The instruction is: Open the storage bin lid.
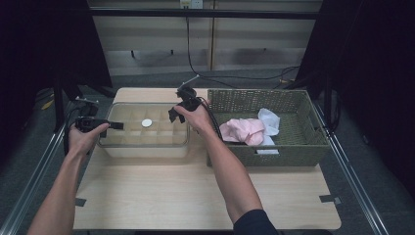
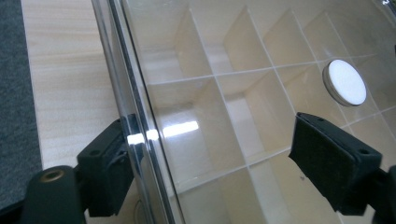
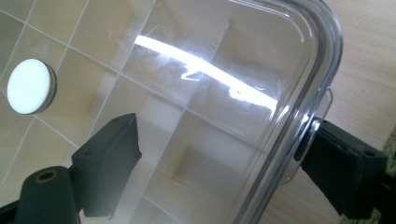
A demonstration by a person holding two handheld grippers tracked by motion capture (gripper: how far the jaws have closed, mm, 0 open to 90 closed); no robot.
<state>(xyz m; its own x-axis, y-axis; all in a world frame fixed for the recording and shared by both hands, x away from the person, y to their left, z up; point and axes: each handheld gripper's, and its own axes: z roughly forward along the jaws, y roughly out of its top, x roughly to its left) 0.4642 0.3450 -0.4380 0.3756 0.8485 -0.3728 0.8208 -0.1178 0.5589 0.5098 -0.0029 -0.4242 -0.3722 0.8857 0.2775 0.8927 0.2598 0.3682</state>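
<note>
With both claws, left point(image 1: 117, 125) and right point(image 1: 172, 115), spread wide astride its end rims, we judge the clear box point(image 1: 144, 129) stiff, slippery, best gripped there.

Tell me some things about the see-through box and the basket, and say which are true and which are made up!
1. The clear box has dividers that split it into compartments. True.
2. A white round knob sits on the box's lid. True.
3. The left gripper is squeezed shut on the knob. False: its jaws are open at the box's left edge, one on each side of the rim.
4. The woven basket holds red toy cars. False: a pink cloth and a white cloth lie in it.
5. The right gripper is at the box's right end. True.
</note>
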